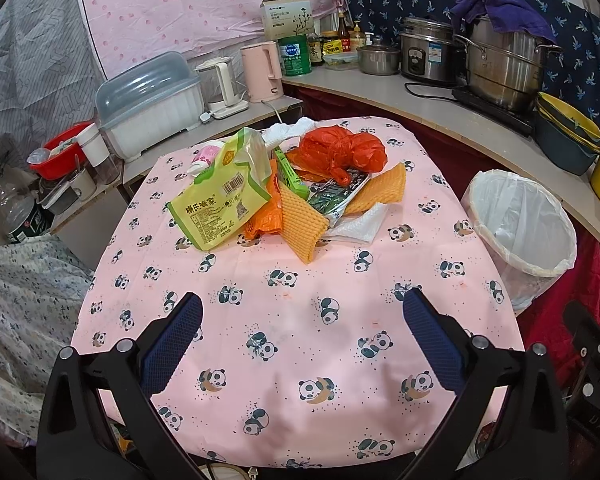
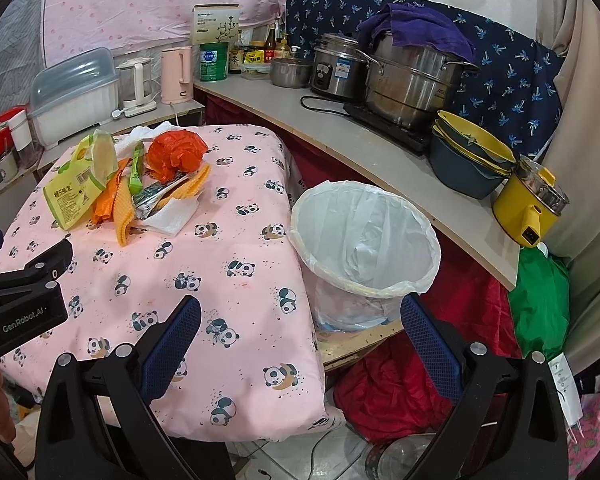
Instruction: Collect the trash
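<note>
A pile of trash lies at the far side of the table with the pink panda cloth [image 1: 300, 320]: a yellow-green snack bag [image 1: 216, 200], a crumpled red plastic bag [image 1: 340, 152], orange foam netting [image 1: 304, 220], a dark foil wrapper [image 1: 336, 198] and a white tissue [image 1: 360, 226]. The pile also shows in the right wrist view [image 2: 140, 184]. A bin with a white liner [image 2: 364, 240] stands right of the table [image 1: 520, 224]. My left gripper [image 1: 302, 320] is open and empty over the near cloth. My right gripper [image 2: 300, 322] is open and empty near the table's right edge, in front of the bin.
A curved counter [image 2: 340, 136] behind the bin holds steel pots [image 2: 412, 80], a rice cooker [image 2: 336, 68], stacked bowls [image 2: 472, 152] and a yellow cooker [image 2: 532, 200]. A side shelf at the back left carries a dish rack [image 1: 152, 108] and kettles [image 1: 260, 72]. Red cloth [image 2: 388, 392] lies on the floor.
</note>
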